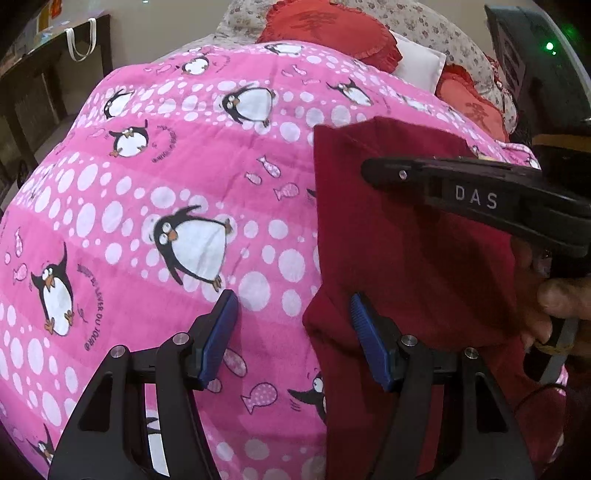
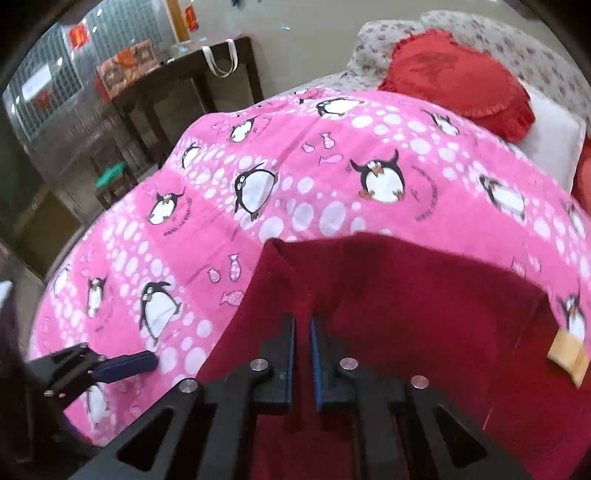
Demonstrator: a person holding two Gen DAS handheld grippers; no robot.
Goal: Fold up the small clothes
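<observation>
A dark red garment (image 1: 413,258) lies on the pink penguin blanket (image 1: 166,206). In the left wrist view my left gripper (image 1: 291,306) is open, its blue pads astride the garment's left edge, one pad over the blanket and one over the cloth. My right gripper (image 1: 373,171) reaches in from the right above the garment. In the right wrist view the red garment (image 2: 424,295) fills the lower right and my right gripper (image 2: 303,321) has its jaws almost together, with only a narrow gap and no cloth seen between them. The left gripper's blue pad (image 2: 129,363) shows at lower left.
Red heart cushions (image 2: 458,77) and a white pillow (image 2: 554,147) lie at the bed's far end on floral bedding (image 1: 424,26). A dark wooden table (image 2: 184,96) with a white bag stands beyond the bed's left side. A yellow tag (image 2: 569,354) lies at the garment's right edge.
</observation>
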